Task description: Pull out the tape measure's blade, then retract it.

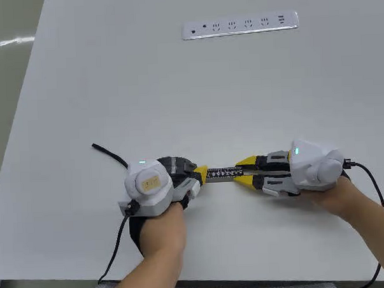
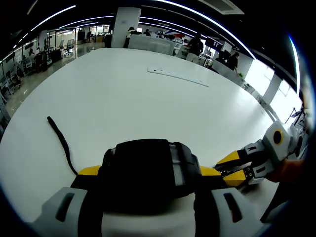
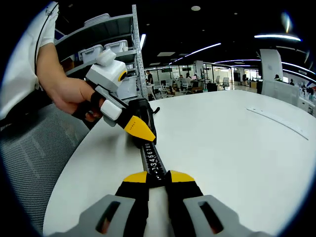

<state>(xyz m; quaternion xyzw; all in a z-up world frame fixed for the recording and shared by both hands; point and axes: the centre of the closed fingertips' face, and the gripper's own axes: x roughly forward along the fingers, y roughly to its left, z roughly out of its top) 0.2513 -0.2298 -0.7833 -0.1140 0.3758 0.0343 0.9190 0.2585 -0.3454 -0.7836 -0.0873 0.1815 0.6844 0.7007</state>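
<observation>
Tape measure (image 1: 179, 165) sits near the table's (image 1: 176, 74) 6 o'clock edge, its black case clamped between the left gripper's (image 1: 196, 175) 2 jaws. Its blade (image 1: 224, 173) runs toward 3 o'clock, where the right gripper (image 1: 239, 172) pinches its end, jaws nearly closed.

The left hand-held gripper (image 1: 201, 175) has a rounded white housing with a yellowish label (image 1: 150, 181), a black midsection and yellow jaw tips. The right hand-held gripper (image 1: 243, 172) is white with grey jaw arms, yellow tips and a small green light (image 1: 297, 151). A black cable (image 1: 117, 244) trails from each, and the person wears a short white sleeve (image 3: 27, 61).
</observation>
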